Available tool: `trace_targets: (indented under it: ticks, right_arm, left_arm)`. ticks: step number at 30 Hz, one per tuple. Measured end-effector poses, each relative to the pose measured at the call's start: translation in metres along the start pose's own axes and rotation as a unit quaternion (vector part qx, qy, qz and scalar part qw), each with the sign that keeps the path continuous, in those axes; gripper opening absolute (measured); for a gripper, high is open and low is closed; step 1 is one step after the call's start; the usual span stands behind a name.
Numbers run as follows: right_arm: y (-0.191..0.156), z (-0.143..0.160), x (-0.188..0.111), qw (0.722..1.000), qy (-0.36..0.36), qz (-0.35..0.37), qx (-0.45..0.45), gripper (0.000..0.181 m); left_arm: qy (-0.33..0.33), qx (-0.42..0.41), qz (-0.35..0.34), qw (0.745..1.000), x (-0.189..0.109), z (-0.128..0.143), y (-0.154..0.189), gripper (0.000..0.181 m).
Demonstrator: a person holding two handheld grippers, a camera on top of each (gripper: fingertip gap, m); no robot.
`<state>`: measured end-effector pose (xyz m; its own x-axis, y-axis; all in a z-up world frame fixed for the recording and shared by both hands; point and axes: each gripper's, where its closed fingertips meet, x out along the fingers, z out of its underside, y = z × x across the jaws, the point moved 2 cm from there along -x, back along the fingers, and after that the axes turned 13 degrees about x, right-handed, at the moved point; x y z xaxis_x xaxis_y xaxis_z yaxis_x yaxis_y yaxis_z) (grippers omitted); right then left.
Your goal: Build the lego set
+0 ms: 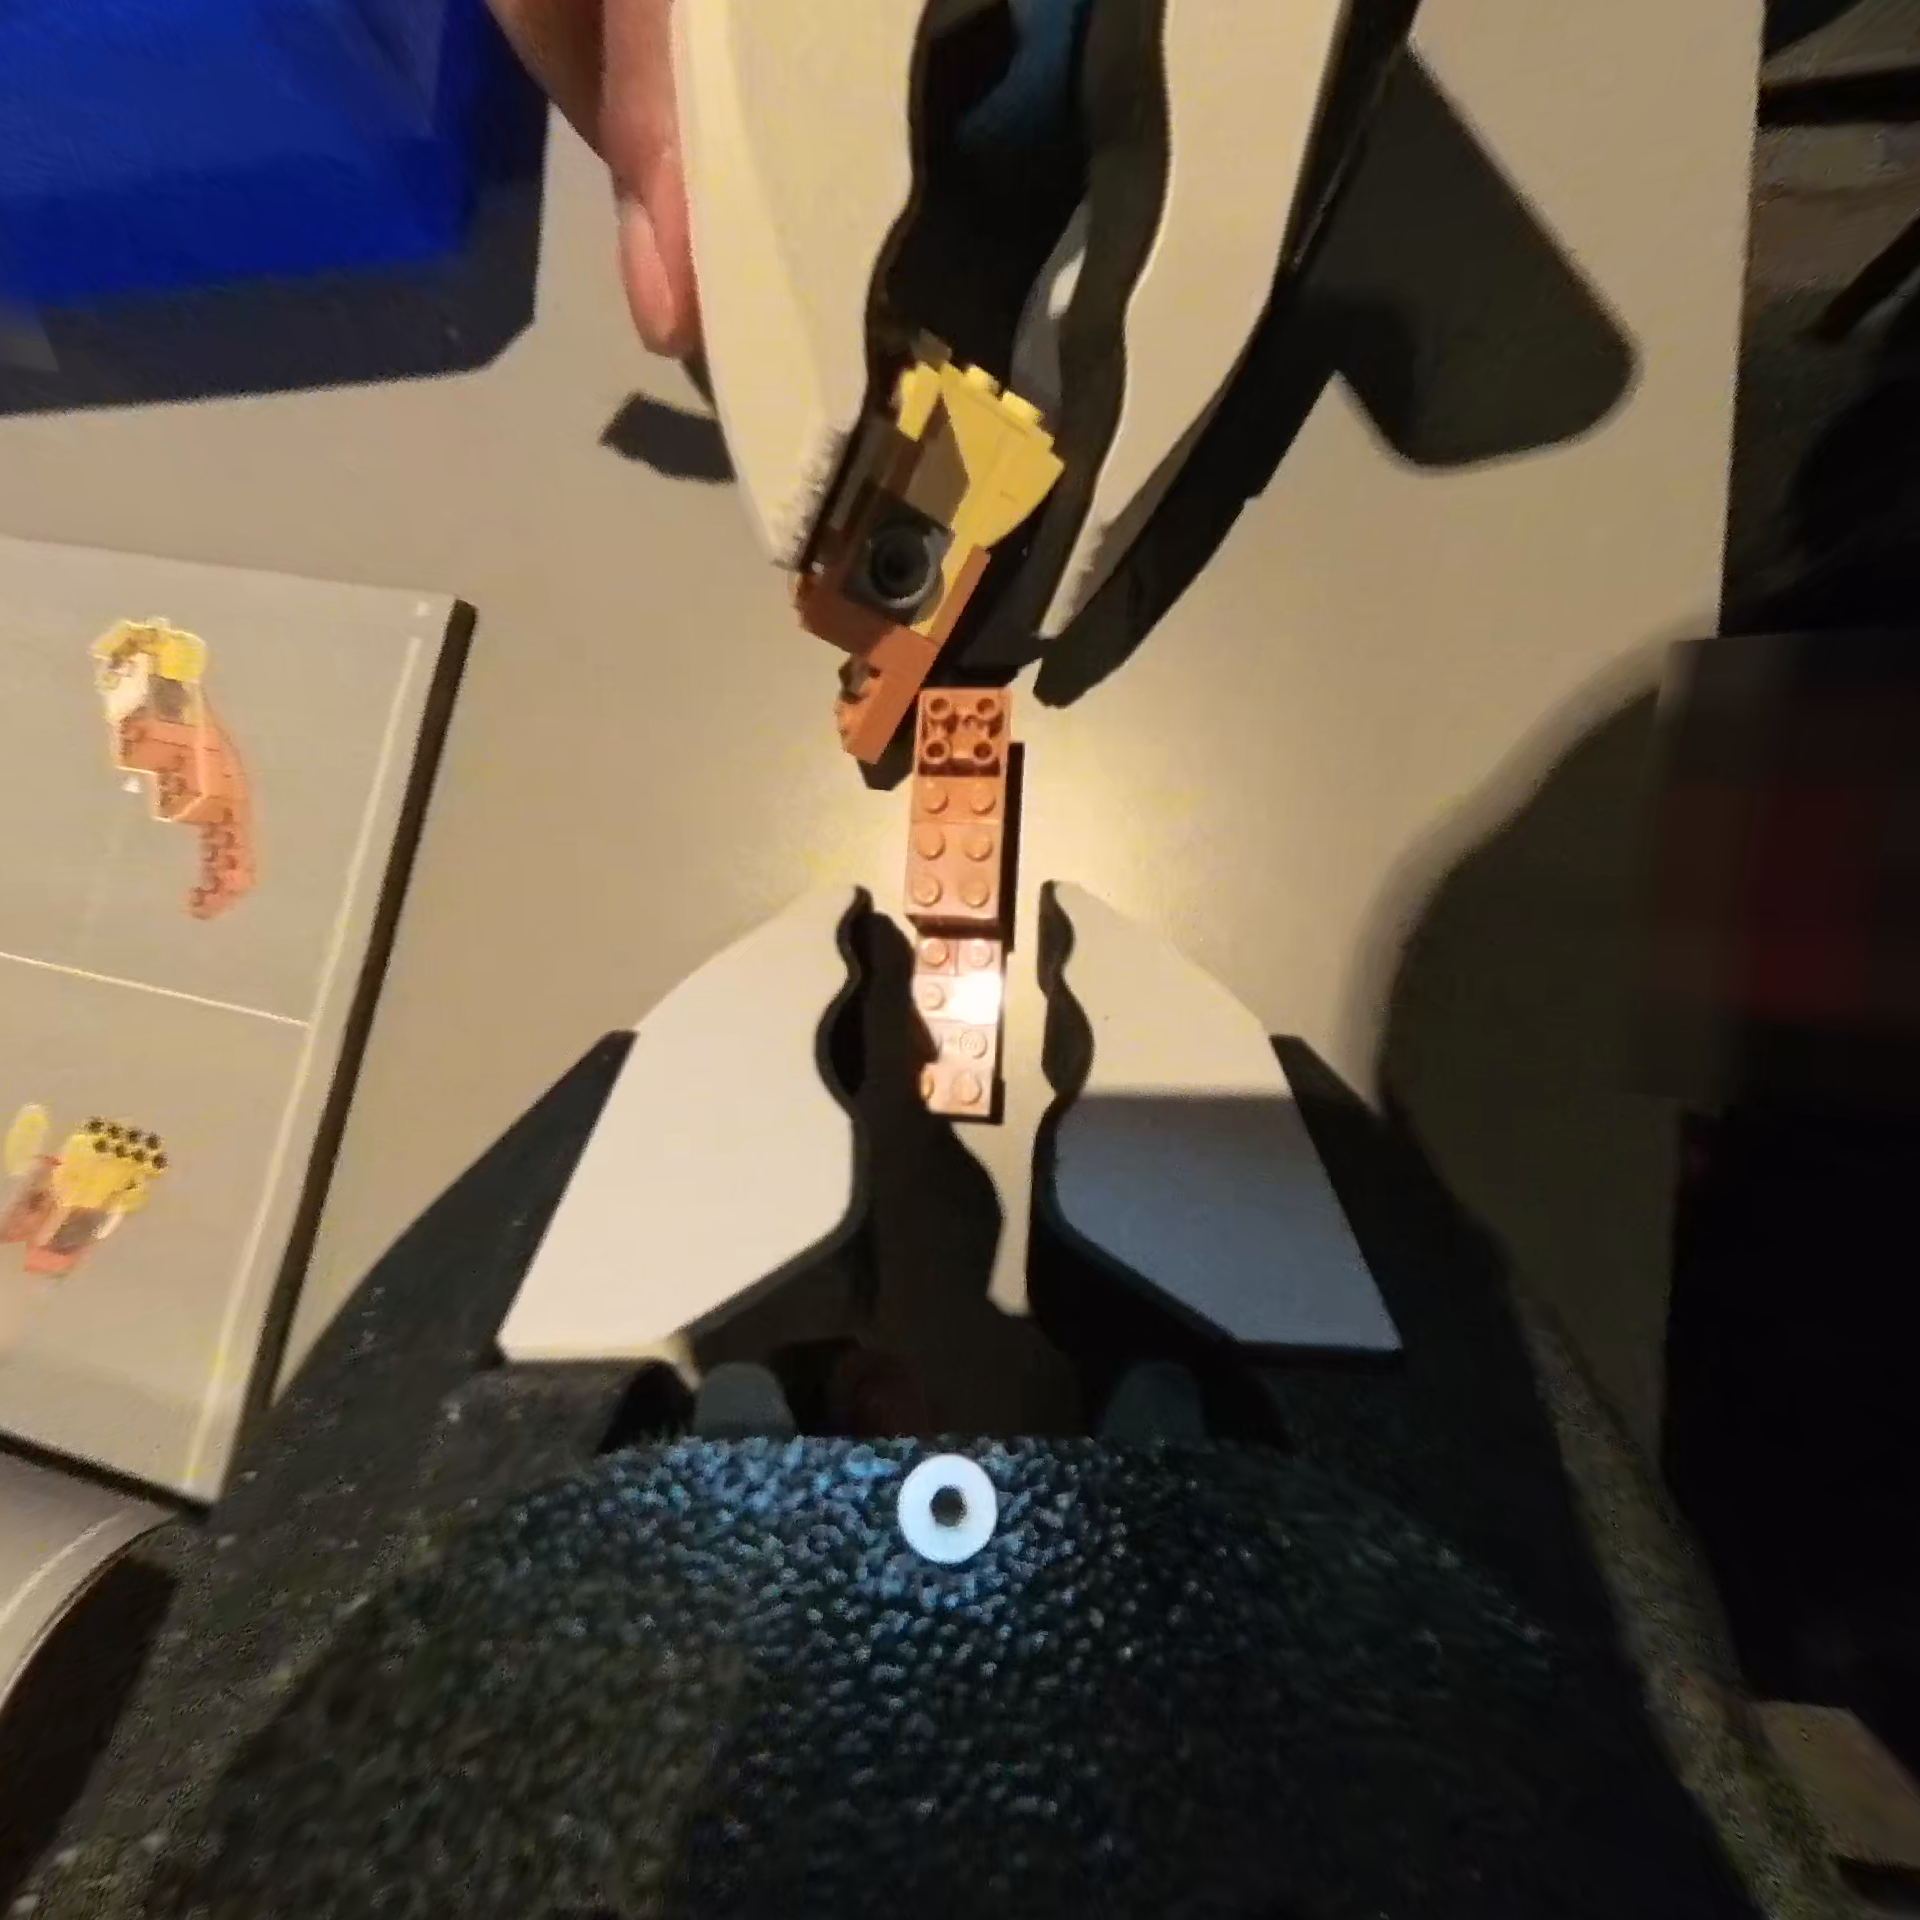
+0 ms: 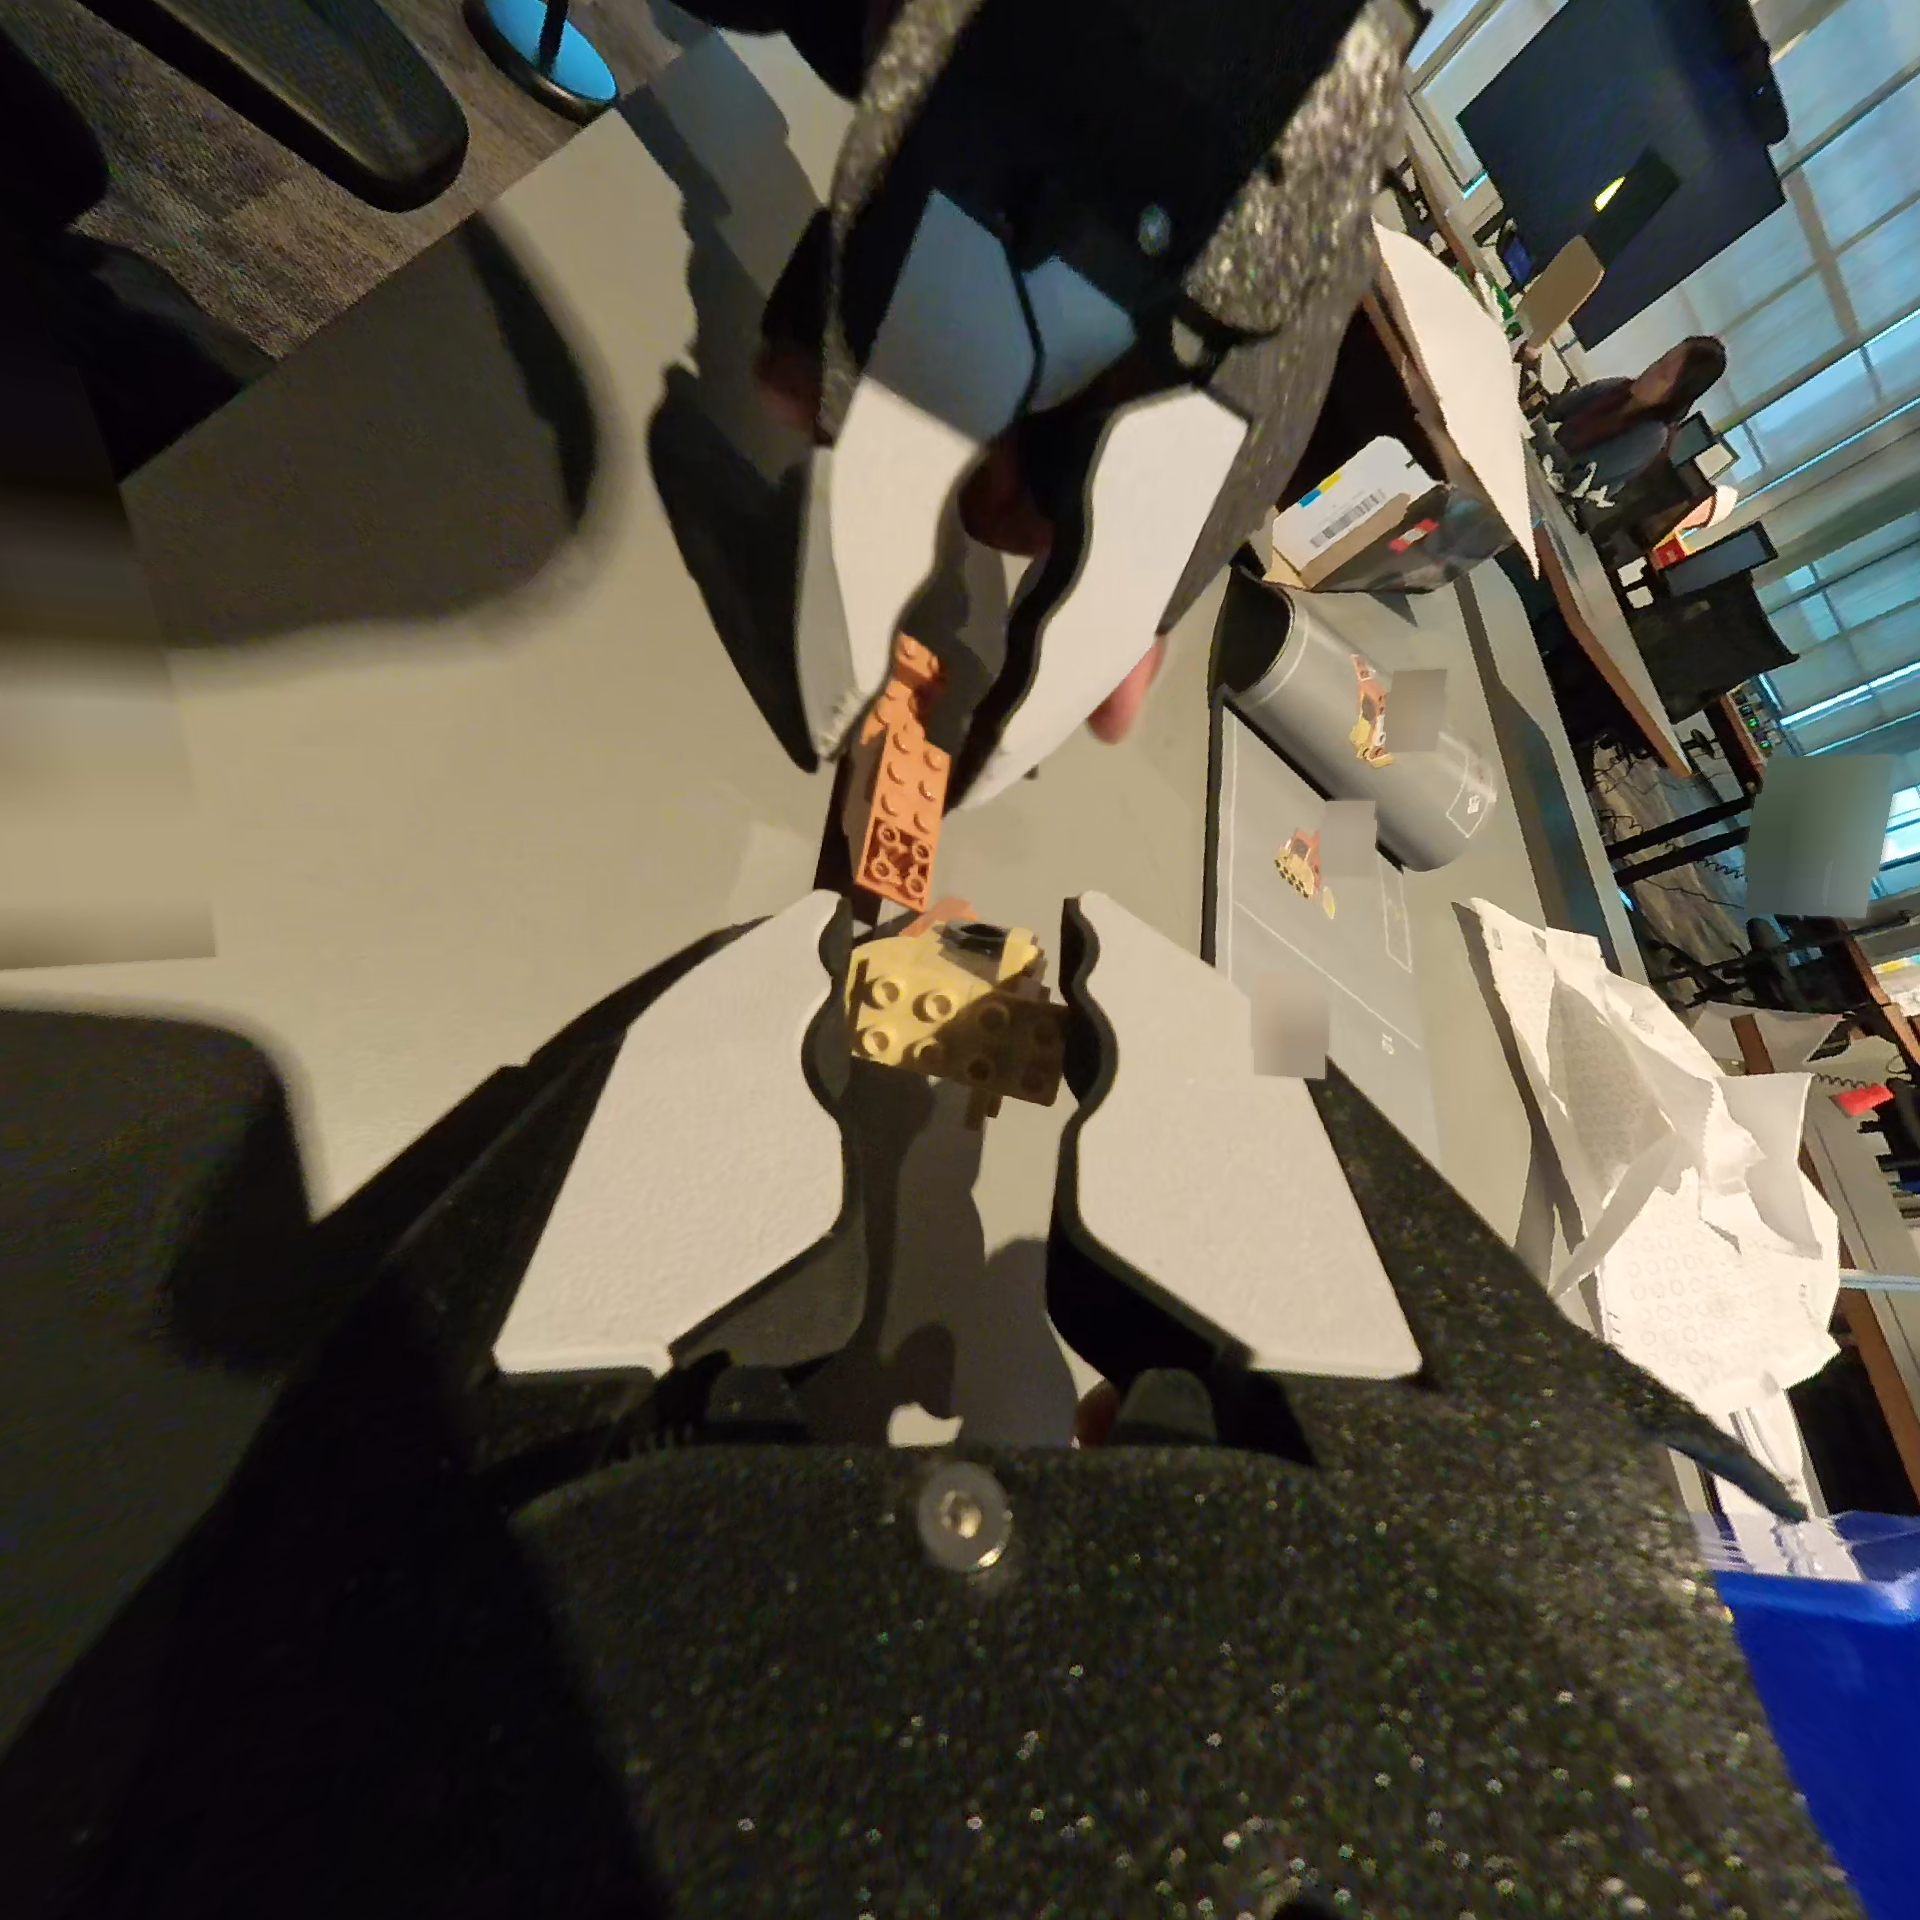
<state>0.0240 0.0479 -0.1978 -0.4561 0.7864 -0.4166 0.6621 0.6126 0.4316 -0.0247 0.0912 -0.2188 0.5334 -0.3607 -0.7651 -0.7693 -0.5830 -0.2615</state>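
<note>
Between the two claws, above the grey bench (image 1: 644, 790), two part-built lego pieces meet end to end.

Left claw (image 1: 951, 904) is spread a little and straddles the orange-brown tail strip (image 1: 961, 862); whether its pads actually touch the strip I cannot tell. Right claw (image 2: 951, 925) is pinching the tan-and-yellow body block (image 2: 951, 1013), whose brown lower corner hangs just beside the strip's far end, where an upturned plate shows its underside. As I judge it, the step in hand is joining tail to body. To do it well, square the body's brown end over the strip's end studs, bring the tilt level, then press straight along the stud axis while the left claw closes firmly to brace the strip. The open instruction booklet (image 1: 208, 935) beside them shows the curved tail as a guide.
</note>
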Motion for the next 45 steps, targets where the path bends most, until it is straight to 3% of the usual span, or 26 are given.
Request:
trace_targets:
  ticks: [3, 6, 12, 18, 27, 32, 34, 40, 45]
  right_arm:
    - [-0.001, 0.000, 0.000, 1.000, 0.002, -0.003, 0.000, 0.038]
    - [-0.002, -0.002, -0.001, 1.000, 0.009, -0.006, 0.003, 0.038]
    - [-0.002, -0.013, -0.007, 0.999, 0.048, -0.018, 0.018, 0.037]
    - [-0.007, -0.013, -0.006, 0.998, 0.052, -0.034, 0.017, 0.038]
    - [-0.003, -0.004, 0.000, 1.000, 0.013, -0.010, 0.010, 0.038]
    - [0.000, -0.005, -0.005, 0.999, 0.023, -0.003, 0.023, 0.038]
    - [0.002, -0.007, -0.006, 0.999, 0.031, -0.003, 0.033, 0.037]
    - [0.004, -0.009, -0.008, 0.998, 0.041, -0.003, 0.043, 0.038]
    - [0.005, -0.008, -0.008, 0.998, 0.038, 0.002, 0.046, 0.038]
  left_arm:
    - [0.003, -0.034, 0.039, 0.999, 0.002, 0.000, 0.001, 0.017]
    - [0.016, -0.083, 0.083, 0.993, 0.003, -0.002, 0.001, 0.016]
    - [0.026, -0.204, 0.216, 0.955, 0.002, -0.008, 0.011, 0.016]
    - [-0.001, -0.205, 0.211, 0.956, 0.005, -0.006, 0.001, 0.018]
    - [-0.038, -0.082, 0.074, 0.993, -0.001, 0.012, -0.027, 0.046]
    - [0.033, 0.061, 0.014, 0.997, -0.020, 0.007, -0.028, 0.049]
    - [0.030, 0.116, 0.004, 0.993, -0.019, 0.013, -0.027, 0.047]
    - [0.096, 0.140, 0.081, 0.982, -0.013, 0.011, -0.026, 0.043]
    - [0.060, 0.149, 0.136, 0.978, -0.001, 0.017, -0.024, 0.020]
